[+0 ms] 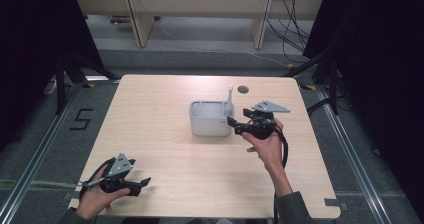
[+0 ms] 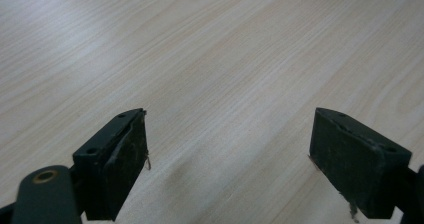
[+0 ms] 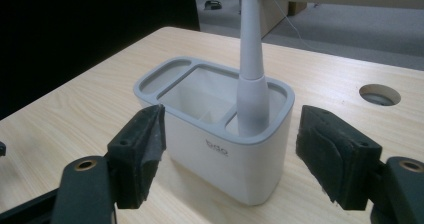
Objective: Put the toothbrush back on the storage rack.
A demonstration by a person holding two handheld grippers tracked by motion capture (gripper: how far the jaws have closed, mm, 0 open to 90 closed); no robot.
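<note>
holder: lt grey | utensil: grey | table: pale wood (grain) | gripper pads: blk

Bare table all round, grey holder with upright handle mid-table

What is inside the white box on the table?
A grey tapered handle stands upright in a near corner compartment of the white box. The big middle compartment looks empty as far as its walls show. The handle's lower end is hidden inside.
</note>
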